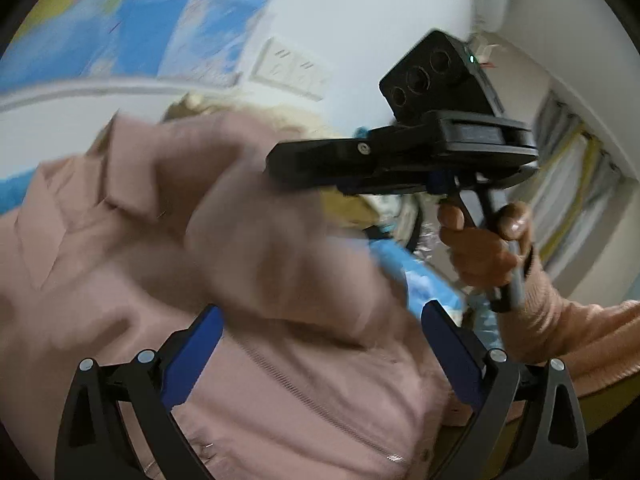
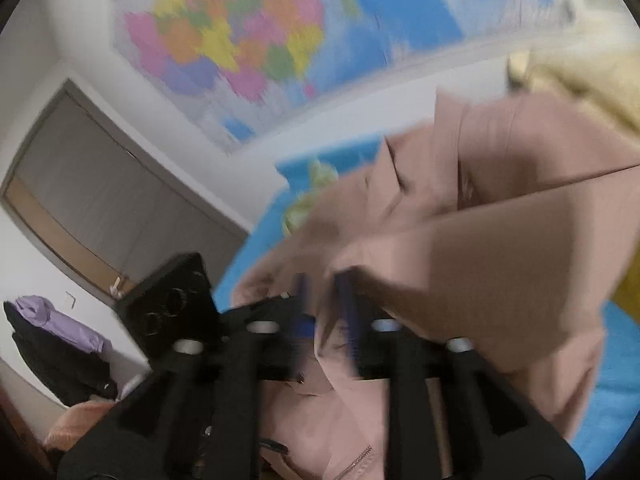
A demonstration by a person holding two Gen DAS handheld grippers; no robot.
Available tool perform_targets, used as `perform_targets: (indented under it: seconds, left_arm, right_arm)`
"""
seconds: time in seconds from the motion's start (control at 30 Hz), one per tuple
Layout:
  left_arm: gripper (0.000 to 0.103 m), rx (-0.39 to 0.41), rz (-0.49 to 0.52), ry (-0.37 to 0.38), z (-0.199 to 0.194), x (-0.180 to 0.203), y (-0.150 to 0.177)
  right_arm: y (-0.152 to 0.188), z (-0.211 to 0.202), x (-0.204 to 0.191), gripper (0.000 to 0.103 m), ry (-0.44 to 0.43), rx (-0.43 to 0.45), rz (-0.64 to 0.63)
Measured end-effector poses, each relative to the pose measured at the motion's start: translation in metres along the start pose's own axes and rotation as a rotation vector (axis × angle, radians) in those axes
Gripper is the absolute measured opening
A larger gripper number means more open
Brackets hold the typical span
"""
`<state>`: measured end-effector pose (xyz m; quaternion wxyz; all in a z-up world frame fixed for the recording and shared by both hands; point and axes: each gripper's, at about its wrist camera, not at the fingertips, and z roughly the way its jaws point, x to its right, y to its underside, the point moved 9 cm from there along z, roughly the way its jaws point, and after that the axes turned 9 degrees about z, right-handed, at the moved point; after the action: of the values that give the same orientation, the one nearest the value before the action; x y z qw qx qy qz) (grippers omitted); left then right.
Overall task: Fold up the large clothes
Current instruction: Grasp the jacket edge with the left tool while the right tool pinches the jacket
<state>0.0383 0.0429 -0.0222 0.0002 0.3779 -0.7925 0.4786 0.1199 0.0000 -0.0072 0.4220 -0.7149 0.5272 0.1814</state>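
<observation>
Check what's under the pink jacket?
Blue cloth shows past the edges of the pink jacket, and a yellow item pokes out behind it. Whatever lies directly beneath the jacket is covered.

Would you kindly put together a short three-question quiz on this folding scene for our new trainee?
1. True or false: the left tongs are clamped shut on the pink jacket.
2. What hangs on the wall? A) a clock B) a coloured map C) a mirror
3. What fastening runs down the jacket's front?

Key:
1. False. Their jaws stand wide open over the jacket.
2. B.
3. A zipper.
</observation>
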Motion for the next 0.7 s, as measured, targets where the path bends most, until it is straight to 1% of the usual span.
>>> perform_targets:
  seconds: [0.03,0.1,0.13,0.17,0.23,0.3,0.33,0.37,0.4,0.43,0.47,0.5,0.53,0.57,0.6,0.63,0.7]
  left_arm:
    - [0.096,-0.016,-0.017,-0.010,0.002,-0.006,0.004]
    - [0.096,-0.060,-0.063,-0.040,0.006,-0.019,0.014]
    - [0.096,-0.086,-0.084,-0.052,0.007,-0.025,0.021]
    - [0.096,-0.099,-0.094,-0.062,0.007,-0.029,0.024]
    - [0.096,-0.133,-0.100,-0.078,0.009,-0.031,0.032]
    - [0.096,-0.168,-0.100,-0.073,0.018,-0.029,0.036]
    - [0.095,-0.183,-0.099,-0.067,0.021,-0.028,0.038]
    - [0.092,-0.210,-0.093,-0.073,0.027,-0.027,0.040]
    - [0.085,-0.245,-0.079,-0.104,0.034,-0.029,0.043]
    - [0.070,-0.272,-0.067,-0.127,0.039,-0.031,0.045]
    - [0.054,-0.305,-0.056,-0.158,0.044,-0.035,0.048]
    - [0.043,-0.320,-0.048,-0.184,0.044,-0.039,0.049]
    - [0.025,-0.320,-0.045,-0.197,0.041,-0.041,0.047]
    - [0.016,-0.308,-0.052,-0.205,0.034,-0.046,0.042]
    - [0.012,-0.293,-0.057,-0.215,0.027,-0.050,0.037]
    - [0.008,-0.259,-0.053,-0.233,0.013,-0.055,0.026]
    - [0.008,-0.198,-0.026,-0.294,-0.015,-0.063,0.004]
  right_arm:
    - [0.004,0.003,0.005,0.054,0.014,-0.016,0.000]
    - [0.002,0.005,0.020,0.055,0.095,-0.005,-0.007]
    - [0.003,0.000,0.024,0.055,0.107,0.003,-0.017]
    - [0.001,-0.011,0.029,0.055,0.127,0.032,-0.032]
    - [-0.005,-0.034,0.043,0.055,0.195,0.110,-0.067]
    - [-0.010,-0.060,0.061,0.056,0.262,0.194,-0.075]
    - [-0.012,-0.069,0.068,0.058,0.290,0.225,-0.075]
    - [-0.014,-0.079,0.081,0.064,0.349,0.262,-0.083]
    - [-0.015,-0.086,0.094,0.066,0.407,0.288,-0.085]
    - [-0.017,-0.085,0.103,0.066,0.425,0.290,-0.078]
    - [-0.015,-0.080,0.114,0.066,0.449,0.270,-0.073]
    - [-0.014,-0.075,0.123,0.066,0.471,0.257,-0.074]
    - [-0.012,-0.069,0.130,0.066,0.482,0.240,-0.081]
    - [-0.010,-0.060,0.134,0.066,0.489,0.217,-0.096]
    - [-0.010,-0.053,0.135,0.066,0.487,0.207,-0.112]
    - [-0.012,-0.048,0.135,0.066,0.484,0.203,-0.132]
    - [-0.019,-0.040,0.134,0.067,0.492,0.210,-0.153]
